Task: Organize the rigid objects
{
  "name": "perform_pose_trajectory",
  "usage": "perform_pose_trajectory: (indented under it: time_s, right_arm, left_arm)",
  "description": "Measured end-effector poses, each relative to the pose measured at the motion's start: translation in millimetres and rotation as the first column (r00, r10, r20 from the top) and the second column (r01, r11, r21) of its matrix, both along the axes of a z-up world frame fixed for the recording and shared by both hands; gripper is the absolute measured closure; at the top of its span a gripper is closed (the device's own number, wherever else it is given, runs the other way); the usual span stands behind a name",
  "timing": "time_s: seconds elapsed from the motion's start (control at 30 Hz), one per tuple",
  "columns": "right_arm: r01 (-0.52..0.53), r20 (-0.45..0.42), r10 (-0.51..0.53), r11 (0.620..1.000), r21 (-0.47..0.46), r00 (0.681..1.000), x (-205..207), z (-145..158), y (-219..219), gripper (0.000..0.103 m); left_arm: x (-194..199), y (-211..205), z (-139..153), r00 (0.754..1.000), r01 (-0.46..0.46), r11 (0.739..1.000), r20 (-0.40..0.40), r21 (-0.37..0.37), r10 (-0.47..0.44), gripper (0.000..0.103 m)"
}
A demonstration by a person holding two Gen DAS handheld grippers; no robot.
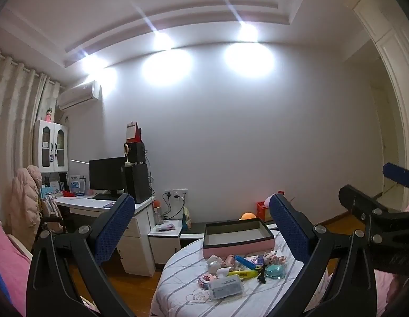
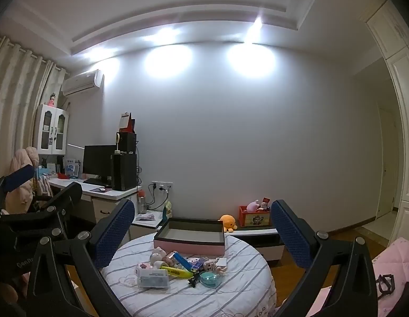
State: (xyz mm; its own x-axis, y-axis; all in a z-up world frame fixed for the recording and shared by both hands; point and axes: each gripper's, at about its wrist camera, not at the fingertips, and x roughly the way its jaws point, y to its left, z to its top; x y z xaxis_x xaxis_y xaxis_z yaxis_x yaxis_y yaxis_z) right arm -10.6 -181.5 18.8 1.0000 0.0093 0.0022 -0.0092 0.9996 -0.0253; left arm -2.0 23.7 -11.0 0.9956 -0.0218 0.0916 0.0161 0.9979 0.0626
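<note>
So we hover w/ both sets of fingers released, left gripper (image 1: 201, 222) & right gripper (image 2: 203, 227) holding nothing, well short of the pink box (image 2: 190, 237). Clutter pile (image 2: 178, 266) sits just in front of box. Risk, imo: items touch/overlap, so a grab may drag neighbours off the round bench (image 2: 238, 290); quilted cover looks soft, wobbly. Bedroom, desk left of box, spotlit wall behind.

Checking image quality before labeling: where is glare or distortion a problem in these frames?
Left wrist view: ceiling spotlights flare in streaks and blow out the white wall; right wrist view: same hotspots, milder; both views: fisheye bends edges, and the small toys beside the pink open box stay dim.
</note>
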Motion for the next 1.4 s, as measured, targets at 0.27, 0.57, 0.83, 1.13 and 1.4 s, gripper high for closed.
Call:
perform_pose_trajectory:
  time_s: [0.27,0.57,0.83,1.13,1.4]
  right_arm:
    - [0.0,0.004,0.0,1.0,0.001,1.0,-3,1,1,0.0]
    - [0.003,0.012,-0.003,1.0,-0.004,1.0,-2,0,2,0.0]
    - [0.0,0.01,0.0,1.0,-0.001,1.0,-2,-1,2,0.0]
    - [0.002,0.011,-0.002,1.0,-0.001,1.0,-1,-1,1,0.0]
    - [0.008,0.016,-0.008,1.0,-0.003,1.0,-2,-1,-1,0.0]
  left_arm:
    - [1,-19,7,1.0,0.004,1.0,-0.024,0.015,-0.004,0.0]
    - [0,-20,7,1.0,-0.001,1.0,-0.024,0.009,0.001,0.0]
    - [2,-21,5,1.0,-0.007,1.0,-0.021,0.011,0.007,0.0]
    - [0,-20,5,1.0,-0.007,1.0,-0.018,0.008,0.007,0.0]
    - [-1,-19,3,1.0,-0.001,1.0,-0.016,0.008,0.001,0.0]
